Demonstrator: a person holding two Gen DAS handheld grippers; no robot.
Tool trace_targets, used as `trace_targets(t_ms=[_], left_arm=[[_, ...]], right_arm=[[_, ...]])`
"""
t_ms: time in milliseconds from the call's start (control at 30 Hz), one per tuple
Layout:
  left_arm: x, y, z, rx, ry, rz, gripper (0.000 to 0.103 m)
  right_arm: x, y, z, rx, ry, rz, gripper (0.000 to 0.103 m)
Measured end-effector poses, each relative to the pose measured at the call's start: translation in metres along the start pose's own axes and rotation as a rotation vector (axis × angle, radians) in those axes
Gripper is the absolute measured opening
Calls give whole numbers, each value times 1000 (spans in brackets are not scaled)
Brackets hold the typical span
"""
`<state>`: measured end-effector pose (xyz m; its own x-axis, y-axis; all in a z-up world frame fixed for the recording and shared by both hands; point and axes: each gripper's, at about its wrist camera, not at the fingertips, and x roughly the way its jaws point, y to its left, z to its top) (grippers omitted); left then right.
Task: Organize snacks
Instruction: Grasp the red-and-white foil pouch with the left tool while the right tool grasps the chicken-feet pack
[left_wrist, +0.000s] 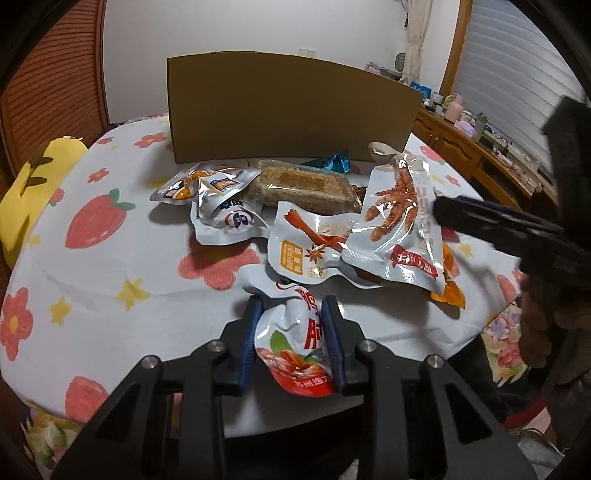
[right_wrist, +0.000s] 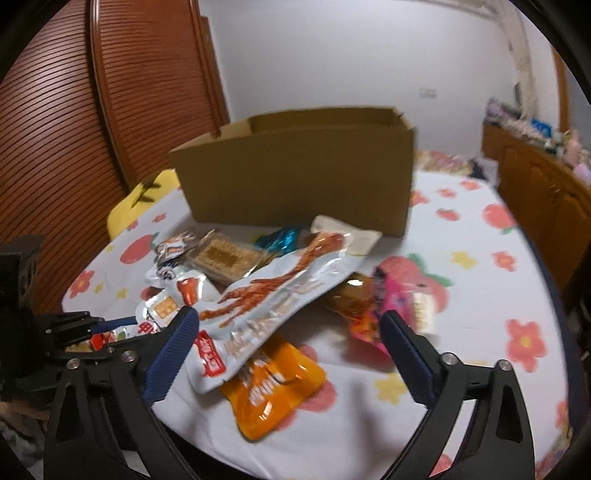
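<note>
Left jaws clamped on a red-and-white pouch, right jaws wide open over the pile.

The left gripper (left_wrist: 291, 332) pinches the red-and-white snack pouch (left_wrist: 295, 354) between its blue pads, the foil crumpled where they press; the pouch sits at 6 o'clock of the heap on the flower-print worktop (left_wrist: 110, 266). The right gripper (right_wrist: 291, 354) holds nothing, its jaws straddling the long silver pouch with the red print (right_wrist: 273, 295), which lies across an orange packet (right_wrist: 269, 384). At 12 o'clock stands the open cardboard box (left_wrist: 291, 110), behind a sesame bar (left_wrist: 306, 188) and more silver packs (the right view is blurred). The step looks like picking up; next, I judge, the left must lift its pouch clear and carry it over the box's near wall.
</note>
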<state>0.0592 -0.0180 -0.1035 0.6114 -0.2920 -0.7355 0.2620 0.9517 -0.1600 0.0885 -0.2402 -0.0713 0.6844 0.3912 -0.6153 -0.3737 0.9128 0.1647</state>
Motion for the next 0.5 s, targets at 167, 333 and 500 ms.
trace_targets(t_ms=[167, 333, 500], left_arm=[[-2, 4, -1, -5, -13, -25, 27], [-3, 6, -2, -6, -26, -35, 27], [-7, 5, -5, 3, -48, -37, 25]], right_arm=[[22, -2, 6, 50, 65, 78, 84], [33, -1, 12, 75, 87, 104, 74], [47, 2, 17, 72, 115, 91, 70]])
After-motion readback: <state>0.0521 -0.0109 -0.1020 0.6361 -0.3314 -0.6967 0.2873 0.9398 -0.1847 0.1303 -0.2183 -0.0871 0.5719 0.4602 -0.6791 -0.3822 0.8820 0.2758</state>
